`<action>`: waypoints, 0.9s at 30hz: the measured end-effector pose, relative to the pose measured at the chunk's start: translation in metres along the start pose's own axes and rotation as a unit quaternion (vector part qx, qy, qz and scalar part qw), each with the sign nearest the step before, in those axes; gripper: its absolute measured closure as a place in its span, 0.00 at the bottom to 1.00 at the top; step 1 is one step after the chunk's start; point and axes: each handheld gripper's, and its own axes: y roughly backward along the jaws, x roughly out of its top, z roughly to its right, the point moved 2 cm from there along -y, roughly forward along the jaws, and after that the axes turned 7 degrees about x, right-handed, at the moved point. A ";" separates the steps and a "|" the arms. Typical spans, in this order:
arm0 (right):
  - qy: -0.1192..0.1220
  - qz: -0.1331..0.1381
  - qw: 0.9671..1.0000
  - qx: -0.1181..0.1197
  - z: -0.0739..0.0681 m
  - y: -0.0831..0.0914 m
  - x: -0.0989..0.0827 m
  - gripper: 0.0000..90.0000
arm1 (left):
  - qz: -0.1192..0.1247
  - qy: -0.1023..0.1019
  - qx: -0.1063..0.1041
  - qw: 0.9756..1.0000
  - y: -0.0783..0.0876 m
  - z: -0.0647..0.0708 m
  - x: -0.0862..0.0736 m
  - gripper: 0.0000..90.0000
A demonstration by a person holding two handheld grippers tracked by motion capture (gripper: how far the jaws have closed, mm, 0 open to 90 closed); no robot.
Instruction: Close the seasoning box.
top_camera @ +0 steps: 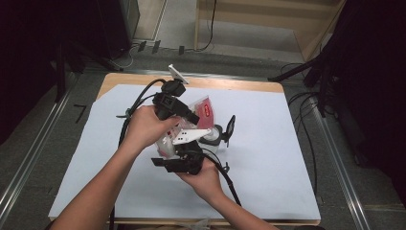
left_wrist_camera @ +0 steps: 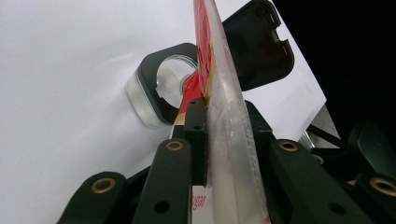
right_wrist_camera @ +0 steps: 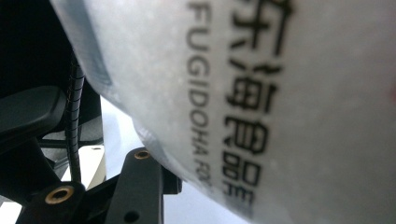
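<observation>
The sugar pouch (top_camera: 203, 112) hangs tilted above the open clear jar (top_camera: 210, 135) on the white sheet. The left gripper (left_wrist_camera: 219, 135) pinches its flat edge, while the right gripper (top_camera: 184, 160) bears against its lower body, though whether that one clamps cannot be told. Soft, slick film over loose grains looks likely to sag and slip, so the stiffer sealed seams make the best hold.

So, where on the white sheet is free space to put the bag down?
Free: the white sheet right of the open-lidded container, and its left part beside the left forearm. Crowded: the middle, where both hand-held grippers hold the bag over the container.
</observation>
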 end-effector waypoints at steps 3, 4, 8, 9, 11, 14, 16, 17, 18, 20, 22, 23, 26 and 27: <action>0.012 -0.004 1.000 -0.010 -0.001 -0.001 0.000 0.69 | 0.000 0.005 0.001 1.000 -0.001 -0.001 0.000 0.87; 0.014 -0.005 1.000 -0.015 -0.002 -0.001 -0.001 0.69 | 0.002 0.005 0.000 1.000 -0.001 -0.001 0.001 0.87; 0.013 -0.005 1.000 -0.020 -0.002 0.000 -0.001 0.71 | 0.000 0.008 -0.004 1.000 -0.002 0.000 0.001 0.86; 0.014 -0.006 1.000 -0.021 -0.002 0.000 -0.001 0.71 | -0.005 0.003 -0.004 1.000 -0.001 -0.001 0.002 0.86; 0.013 -0.006 1.000 -0.022 -0.001 0.000 0.000 0.71 | -0.003 0.004 -0.004 1.000 -0.002 -0.001 0.002 0.86; 0.014 -0.004 1.000 -0.022 -0.001 0.000 0.000 0.71 | 0.000 0.010 -0.004 1.000 -0.002 0.000 0.002 0.86; 0.013 -0.004 1.000 -0.022 -0.001 0.000 0.000 0.71 | -0.001 0.009 -0.002 1.000 -0.002 0.000 0.002 0.86; 0.012 -0.004 1.000 -0.022 -0.001 0.000 0.000 0.71 | -0.001 0.003 -0.002 1.000 -0.002 0.000 0.003 0.86; 0.012 -0.003 1.000 -0.022 -0.001 0.001 0.000 0.71 | -0.001 0.002 -0.002 1.000 -0.002 0.000 0.003 0.86; 0.012 -0.003 1.000 -0.024 -0.001 0.001 0.000 0.70 | 0.000 0.004 -0.003 1.000 -0.002 0.000 0.003 0.86; 0.012 -0.002 1.000 -0.026 -0.002 0.001 0.000 0.70 | -0.006 0.003 -0.002 1.000 -0.002 0.000 0.004 0.86; 0.011 -0.002 1.000 -0.026 -0.002 0.001 0.000 0.70 | -0.004 0.007 -0.001 1.000 -0.003 0.002 0.004 0.86; 0.011 -0.001 1.000 -0.025 -0.001 0.001 0.000 0.69 | -0.007 -0.001 0.001 1.000 -0.002 0.001 0.005 0.86; 0.010 -0.001 1.000 -0.025 -0.001 0.001 0.000 0.69 | -0.008 0.001 0.001 1.000 -0.002 0.002 0.005 0.86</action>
